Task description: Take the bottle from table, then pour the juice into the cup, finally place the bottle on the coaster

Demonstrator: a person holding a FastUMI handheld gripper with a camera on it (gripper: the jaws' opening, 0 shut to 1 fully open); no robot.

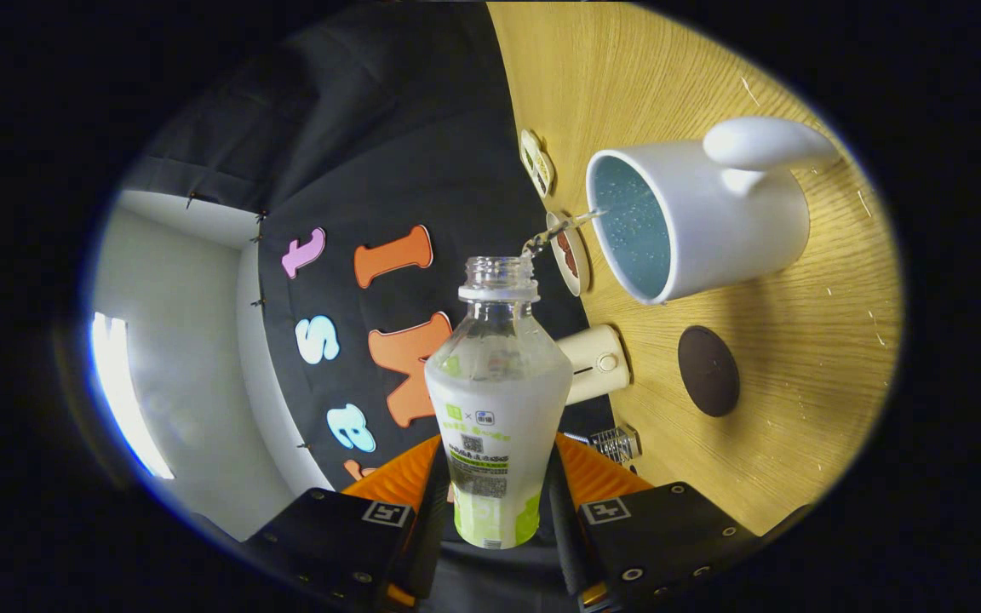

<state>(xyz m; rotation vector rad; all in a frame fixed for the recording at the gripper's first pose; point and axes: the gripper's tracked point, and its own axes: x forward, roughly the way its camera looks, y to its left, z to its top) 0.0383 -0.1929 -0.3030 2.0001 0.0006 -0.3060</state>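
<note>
- The tongs were pinching the bottle, one finger pressed against each side of its labelled lower half.
- The bottle pointed straight ahead from between the fingers, cap off, open neck farthest from the tongs.
- The whole view was rolled over, so the wooden table stood like a wall beside the bottle; the bottle was tipped for pouring.
- Inside the bottle, the upper shoulder looked clear and mostly see-through; behind the label I could not tell how much was left.
- A thin clear stream of juice ran from the bottle's mouth across to the cup's rim.
- The cup, a white mug with a fat handle, sat on the table just beyond the bottle's mouth, its speckled blue inside facing the tongs; the level of liquid in it could not be made out.
- A dark round coaster lay flat on the table near the cup, apart from it, with nothing on it.
- A small cream cylinder sat on the table behind the bottle's shoulder.
</note>
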